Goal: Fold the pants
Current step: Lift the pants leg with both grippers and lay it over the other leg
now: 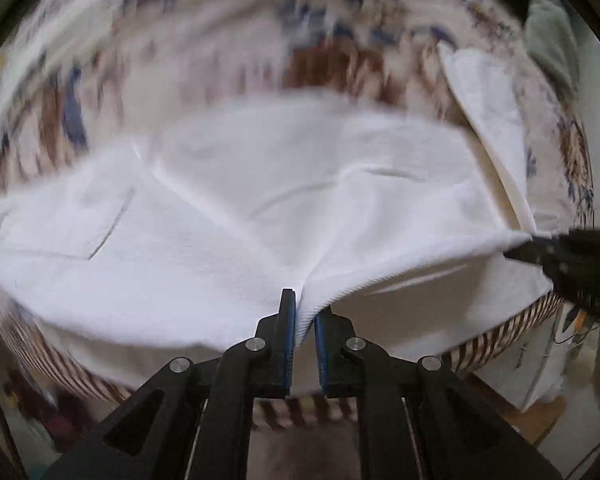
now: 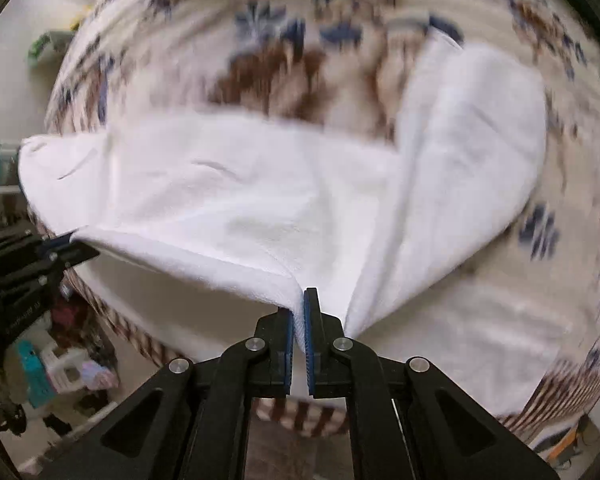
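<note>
While a patterned bedspread [image 2: 440,340] is lying beneath them, white pants [image 1: 228,220] are hanging lifted over it, their edge stretching between both tools. Left gripper [image 1: 305,312] and right gripper [image 2: 299,312] are each pinching that hem tight.

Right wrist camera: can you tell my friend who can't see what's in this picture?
The right gripper pinches the edge of white pants, lifting them off a patterned bedspread. At the left, the left gripper holds the same edge.
</note>
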The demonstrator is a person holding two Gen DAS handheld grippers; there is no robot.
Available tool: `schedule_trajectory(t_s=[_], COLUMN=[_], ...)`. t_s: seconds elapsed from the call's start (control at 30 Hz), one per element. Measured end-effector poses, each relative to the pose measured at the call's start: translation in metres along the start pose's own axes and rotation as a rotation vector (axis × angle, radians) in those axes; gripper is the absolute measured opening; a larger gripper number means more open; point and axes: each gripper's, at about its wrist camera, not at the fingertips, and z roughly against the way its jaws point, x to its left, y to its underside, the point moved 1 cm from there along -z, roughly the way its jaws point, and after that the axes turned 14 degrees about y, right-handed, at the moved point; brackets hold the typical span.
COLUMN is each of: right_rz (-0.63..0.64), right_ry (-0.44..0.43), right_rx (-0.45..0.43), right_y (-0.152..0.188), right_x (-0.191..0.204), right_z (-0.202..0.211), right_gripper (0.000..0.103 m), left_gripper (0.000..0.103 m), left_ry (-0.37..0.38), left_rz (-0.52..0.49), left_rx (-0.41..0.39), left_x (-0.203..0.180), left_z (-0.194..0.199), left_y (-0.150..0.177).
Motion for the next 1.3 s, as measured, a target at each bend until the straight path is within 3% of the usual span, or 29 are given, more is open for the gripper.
schedule_trajectory(t_s=[0.1, 0.23, 0.43, 0.47, 0.5, 0.53, 0.57, 0.6, 0.67, 0.83, 0.97, 1.07, 1.17, 1.2, 1.23, 1.27, 1.3], right_rz=[0.002, 0.005, -0.006, -0.008, -0.01, -0.017, -0.025, -0.024, -0.018, -0.122, -0.283, -0.346, -0.333, -0.315, -0.31, -0.304, -0.321], right_ry=[0.013, 0.037, 0.099, 0.108, 0.111, 0.1, 0.076, 0.062, 0.089, 0.08, 0.132, 0.161, 0.119, 0.143, 0.185, 0.225, 0.256], right_rx=[0.045, 0.084, 0.129, 0.133, 0.138, 0.14, 0.133, 0.12, 0.097, 0.034, -0.03, -0.034, 0.0, 0.01, 0.003, -0.004, -0.014], right_y=[0.038, 0.06, 0.058, 0.058, 0.056, 0.056, 0.056, 0.053, 0.057, 0.062, 0.031, -0.01, -0.048, -0.057, -0.061, -0.063, -0.06], right_x=[0.006, 0.008, 0.016, 0.018, 0.021, 0.024, 0.028, 0.034, 0.041, 0.027, -0.016, -0.037, -0.035, -0.03, -0.028, -0.026, -0.028], right_z=[-0.033, -0.074, -0.105, -0.103, -0.101, -0.097, -0.092, -0.085, -0.072, -0.032, -0.018, -0.044, -0.075, -0.084, -0.087, -0.088, -0.085], right_gripper=[0.005, 0.005, 0.012, 0.02, 0.042, 0.058, 0.082, 0.092, 0.092, 0.092, 0.092, 0.092, 0.087, 0.081, 0.056, 0.024, 0.004], left_gripper=[0.007, 0.007, 0.012, 0.016, 0.029, 0.037, 0.059, 0.087, 0.097, 0.097, 0.097, 0.097, 0.097, 0.097, 0.097, 0.097, 0.097], left_ry=[0.005, -0.031, -0.023, -0.016, -0.026, -0.032, -0.034, -0.047, -0.058, -0.184, -0.279, -0.265, -0.262, -0.27, -0.276, -0.282, -0.285], left_rz=[0.056, 0.062, 0.109, 0.117, 0.114, 0.113, 0.115, 0.121, 0.142, 0.234, 0.275, 0.317, 0.321, 0.314, 0.304, 0.29, 0.275], left_rx=[0.047, 0.071, 0.036, 0.021, 0.007, -0.002, -0.028, -0.04, -0.087, -0.251, -0.325, -0.319, -0.306, -0.305, -0.308, -0.312, -0.314], left_x=[0.011, 0.02, 0.022, 0.021, 0.018, 0.016, 0.013, 0.013, 0.013, 0.027, 0.058, 0.077, 0.089, 0.082, 0.081, 0.077, 0.074], left_z=[-0.044, -0.093, -0.092, -0.086, -0.078, -0.074, -0.065, -0.061, -0.046, -0.003, 0.007, -0.005, -0.011, -0.009, -0.007, -0.005, -0.004], left_y=[0.023, 0.032, 0.023, 0.023, 0.024, 0.024, 0.025, 0.026, 0.027, 0.023, 0.009, 0.0, -0.015, -0.016, -0.02, -0.022, -0.025])
